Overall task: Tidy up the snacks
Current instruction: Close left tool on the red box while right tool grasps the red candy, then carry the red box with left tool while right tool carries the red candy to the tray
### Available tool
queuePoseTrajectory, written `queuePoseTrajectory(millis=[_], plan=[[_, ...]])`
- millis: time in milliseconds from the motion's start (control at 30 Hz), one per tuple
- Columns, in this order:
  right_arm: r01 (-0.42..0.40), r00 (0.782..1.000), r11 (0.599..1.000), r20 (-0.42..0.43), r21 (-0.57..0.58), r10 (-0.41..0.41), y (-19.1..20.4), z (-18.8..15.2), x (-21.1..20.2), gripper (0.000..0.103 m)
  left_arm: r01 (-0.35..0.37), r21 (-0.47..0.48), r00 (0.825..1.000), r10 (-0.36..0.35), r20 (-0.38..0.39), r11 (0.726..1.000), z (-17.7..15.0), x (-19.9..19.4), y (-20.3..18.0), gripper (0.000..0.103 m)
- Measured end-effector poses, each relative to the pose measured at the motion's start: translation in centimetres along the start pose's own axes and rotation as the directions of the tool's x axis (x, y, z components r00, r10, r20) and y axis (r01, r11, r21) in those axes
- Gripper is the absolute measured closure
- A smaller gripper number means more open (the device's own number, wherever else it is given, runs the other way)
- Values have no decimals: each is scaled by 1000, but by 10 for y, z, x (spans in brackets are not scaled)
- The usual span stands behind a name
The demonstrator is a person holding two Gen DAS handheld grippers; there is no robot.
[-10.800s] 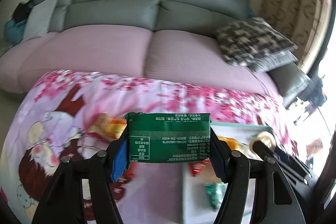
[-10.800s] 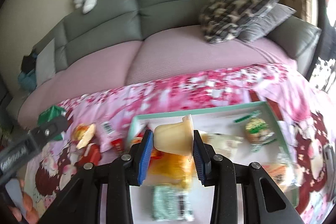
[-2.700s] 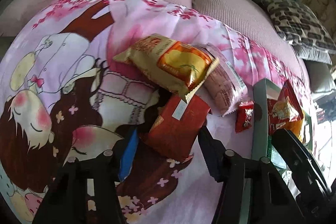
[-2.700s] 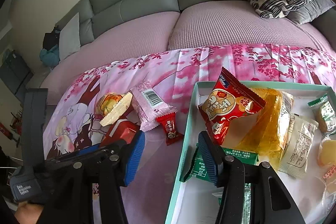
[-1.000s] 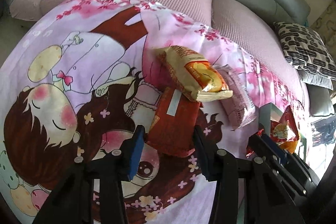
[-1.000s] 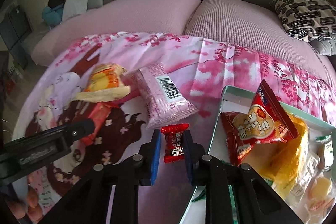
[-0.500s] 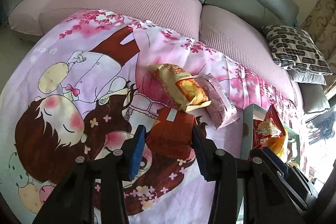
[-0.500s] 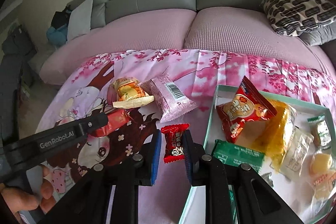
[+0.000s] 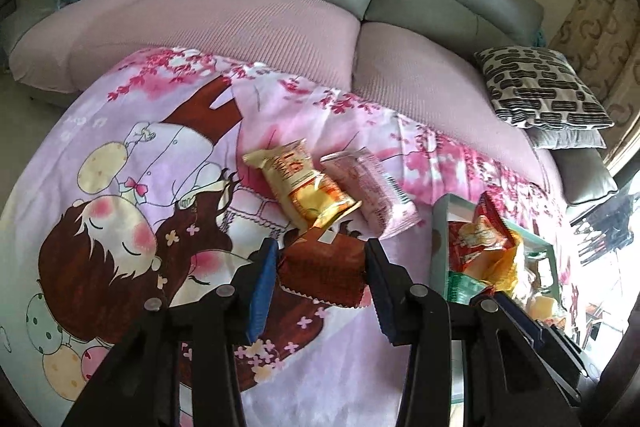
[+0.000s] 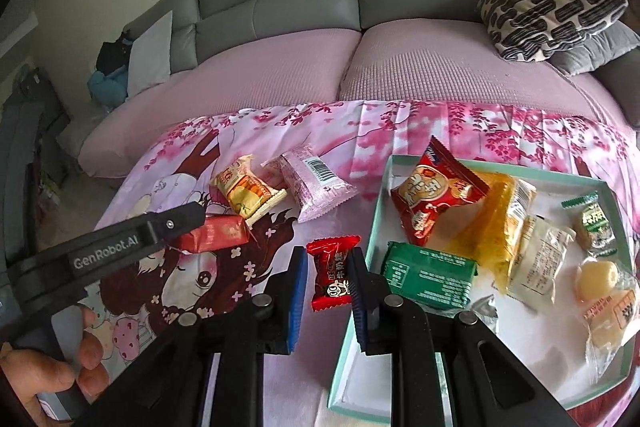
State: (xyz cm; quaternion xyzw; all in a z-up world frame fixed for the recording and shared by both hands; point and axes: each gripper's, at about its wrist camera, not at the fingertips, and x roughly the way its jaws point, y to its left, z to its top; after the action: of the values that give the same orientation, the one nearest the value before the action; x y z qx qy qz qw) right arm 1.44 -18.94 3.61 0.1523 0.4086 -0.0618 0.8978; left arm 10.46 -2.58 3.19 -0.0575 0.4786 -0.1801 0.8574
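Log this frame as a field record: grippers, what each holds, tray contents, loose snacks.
left gripper: shut on orange-red foil snack packet
right gripper: shut on small red candy wrapper
container: shallow teal-rimmed tray, right of both grippers
in tray: big red crisp bag, flat green packet, amber clear bag, several small wrapped sweets
loose on cloth: yellow-orange pastry packet, pink barcode packet
surface: pink cartoon-print cloth

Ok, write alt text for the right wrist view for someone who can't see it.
The right gripper pinches a small red candy packet above a pink cartoon blanket, beside a tray of mixed snacks. At left, the left gripper holds a red snack bar; a yellow packet and a pink packet lie behind.
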Motion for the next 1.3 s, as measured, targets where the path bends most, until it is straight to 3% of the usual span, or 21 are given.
queuePoseTrajectory(millis=[400,733,933,1300], plan=[[24,999,999,47,47,-26,-25,5,-17,81,8,61,999,-11,46,998,2,-17,-23,58],[86,992,984,82,158,-100,-77,9,-37,81,82,149,994,-92,61,985,-1,-28,-64,58],[137,982,950,89,282,-168,-126,6,-53,81,145,222,987,-157,37,964,-8,-27,-98,58],[205,969,881,40,426,-245,-182,-9,-66,81,182,341,981,-192,-4,922,-33,-15,-151,58]])
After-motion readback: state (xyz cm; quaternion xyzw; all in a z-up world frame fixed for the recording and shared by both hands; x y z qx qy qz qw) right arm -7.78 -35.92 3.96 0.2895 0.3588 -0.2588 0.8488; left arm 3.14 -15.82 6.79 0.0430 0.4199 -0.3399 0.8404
